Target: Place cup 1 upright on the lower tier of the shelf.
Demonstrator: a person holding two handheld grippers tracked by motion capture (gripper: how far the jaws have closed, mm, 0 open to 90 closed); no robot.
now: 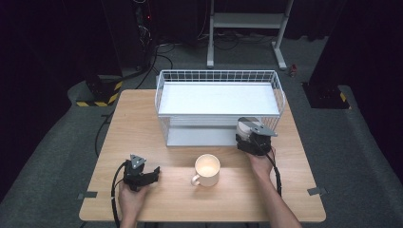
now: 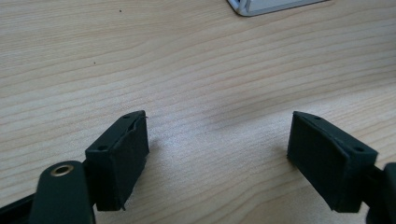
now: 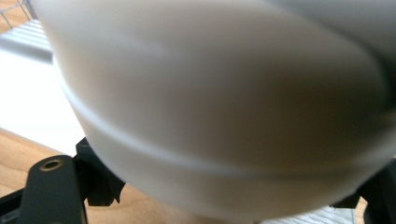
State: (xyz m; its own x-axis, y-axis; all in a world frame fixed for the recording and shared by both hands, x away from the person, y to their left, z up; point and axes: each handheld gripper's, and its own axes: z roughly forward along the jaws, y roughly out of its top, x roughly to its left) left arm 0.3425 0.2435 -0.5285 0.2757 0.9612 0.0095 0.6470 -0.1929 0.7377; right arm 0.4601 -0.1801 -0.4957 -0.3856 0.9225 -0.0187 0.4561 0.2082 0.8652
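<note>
A cream mug (image 1: 207, 169) stands upright at the middle of the wooden table (image 1: 138, 128), its handle toward the front left. My right gripper (image 1: 245, 135) is shut on a white cup (image 1: 244, 126) just in front of the right end of the white wire rack (image 1: 218, 75). In the right gripper view the white cup (image 3: 224, 98) bulges between the jaws of that gripper (image 3: 233, 191), blurred and very close. My left gripper (image 1: 153, 174) rests low at the front left, left of the mug. Its jaws are wide apart over bare wood, so the gripper (image 2: 217, 154) is open and holds nothing.
The rack has a white upper shelf (image 1: 216, 99) and a lower shelf (image 1: 199, 137) open toward me; its base corner (image 2: 275, 5) lies ahead of the left gripper. Cables (image 1: 142, 71) and a stand's legs (image 1: 280, 52) lie on the floor beyond the table.
</note>
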